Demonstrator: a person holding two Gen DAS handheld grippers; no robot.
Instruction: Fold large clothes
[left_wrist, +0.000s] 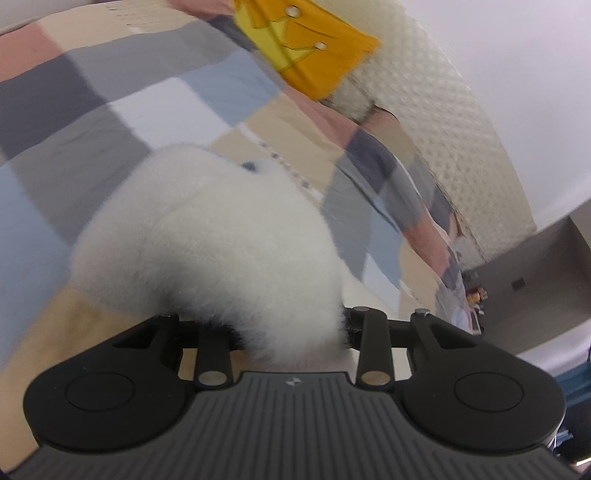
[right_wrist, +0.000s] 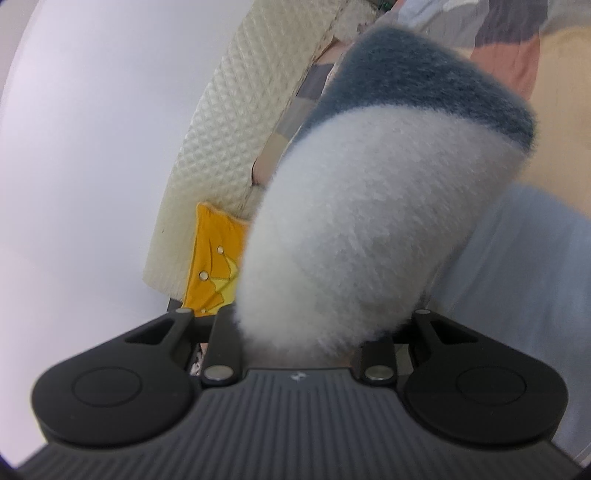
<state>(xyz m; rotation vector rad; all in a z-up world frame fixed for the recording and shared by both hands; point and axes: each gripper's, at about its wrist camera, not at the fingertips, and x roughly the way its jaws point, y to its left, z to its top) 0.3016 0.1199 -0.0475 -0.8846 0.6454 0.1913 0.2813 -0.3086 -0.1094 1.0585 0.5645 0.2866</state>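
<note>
A fluffy white garment (left_wrist: 207, 236) bulges out from the jaws of my left gripper (left_wrist: 288, 325), raised above the bed. Its pile hides the fingertips, and the jaws are clamped on a bunch of it. In the right wrist view the same fluffy garment (right_wrist: 369, 206), white with a blue-grey band at its far end, stands up out of my right gripper (right_wrist: 314, 332). That gripper is also shut on a bunch of the fabric, with its fingertips buried. Both views are blurred by motion.
A patchwork bedspread (left_wrist: 110, 110) in grey, blue, pink and beige lies beneath. A yellow cushion (left_wrist: 306, 44) with a crown print leans on the cream quilted headboard (left_wrist: 443, 110) by a white wall. Pale blue cloth (right_wrist: 535, 277) fills the right wrist view's right side.
</note>
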